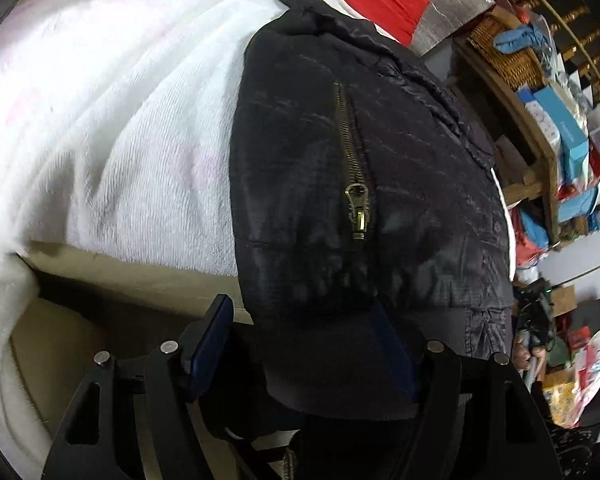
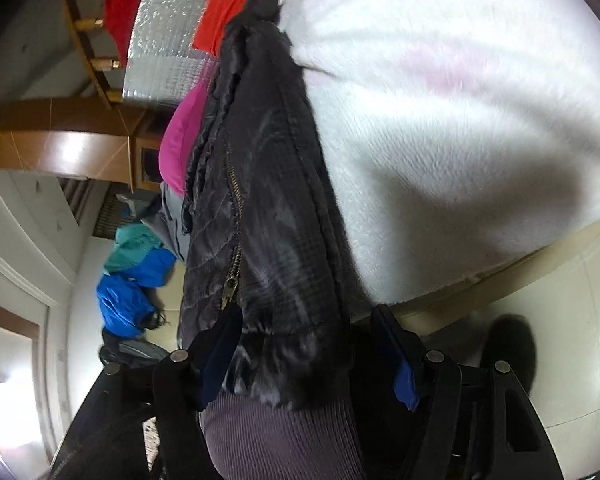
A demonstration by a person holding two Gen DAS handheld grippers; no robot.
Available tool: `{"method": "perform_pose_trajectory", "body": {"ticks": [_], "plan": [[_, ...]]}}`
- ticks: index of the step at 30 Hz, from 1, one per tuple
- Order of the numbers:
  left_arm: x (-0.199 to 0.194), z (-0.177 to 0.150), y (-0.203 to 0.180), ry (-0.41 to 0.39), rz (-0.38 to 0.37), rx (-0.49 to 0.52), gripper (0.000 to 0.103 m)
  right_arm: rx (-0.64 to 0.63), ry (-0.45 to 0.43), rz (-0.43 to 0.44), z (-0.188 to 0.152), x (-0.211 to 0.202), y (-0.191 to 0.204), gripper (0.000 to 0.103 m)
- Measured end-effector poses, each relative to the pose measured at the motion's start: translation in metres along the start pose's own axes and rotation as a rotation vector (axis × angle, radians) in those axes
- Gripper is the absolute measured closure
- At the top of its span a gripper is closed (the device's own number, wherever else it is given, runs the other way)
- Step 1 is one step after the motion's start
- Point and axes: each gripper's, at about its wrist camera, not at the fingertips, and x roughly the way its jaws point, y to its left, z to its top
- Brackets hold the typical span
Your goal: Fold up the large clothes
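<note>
Left wrist view: at the left of the frame lies the white fleece blanket (image 1: 112, 120) on the bed. At centre, your left tool (image 1: 304, 344) has its blue-padded fingers (image 1: 208, 344) standing wide, with the ribbed hem of the black jacket (image 1: 364, 168) bunched between them; the pads appear to press on the cloth, though the far pad is half buried in it. The brass zipper pull (image 1: 358, 216) hangs at mid-frame. At the right edge stands a cluttered wooden shelf (image 1: 540, 152).

Right wrist view: at lower left a blue garment (image 2: 128, 300) lies on the floor. At centre, the black jacket (image 2: 268, 200) runs from the upper middle down into your right tool (image 2: 308, 344), whose fingers (image 2: 400, 364) stand wide on either side of the ribbed hem and seem to grip it. The blanket (image 2: 460, 120) fills the right of the frame.
</note>
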Motion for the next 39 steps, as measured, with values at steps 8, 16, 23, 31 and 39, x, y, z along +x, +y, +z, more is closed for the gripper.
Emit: {"method": "perform_pose_trajectory", "body": {"ticks": [8,16,23,31,39], "plan": [[-0.012,0.004,-0.005,-0.085,-0.014,0.017,0.052,-0.133,-0.015,0.001,-0.007,0.001,0.04,0.039],[-0.008,0.0,0.001,-0.058,-0.024,0.019,0.054,-0.182,-0.024,-0.014,-0.005,-0.007,0.055,0.045],[-0.004,0.0,0.005,-0.034,-0.079,0.011,0.04,-0.225,0.006,-0.058,-0.005,0.001,0.075,0.038],[-0.003,-0.007,0.003,-0.05,-0.077,0.024,0.048,-0.332,-0.043,-0.064,-0.008,-0.02,0.099,0.061],[0.012,-0.016,0.02,0.012,-0.06,-0.024,0.039,-0.27,0.01,-0.121,-0.007,-0.005,0.083,0.051]]}}
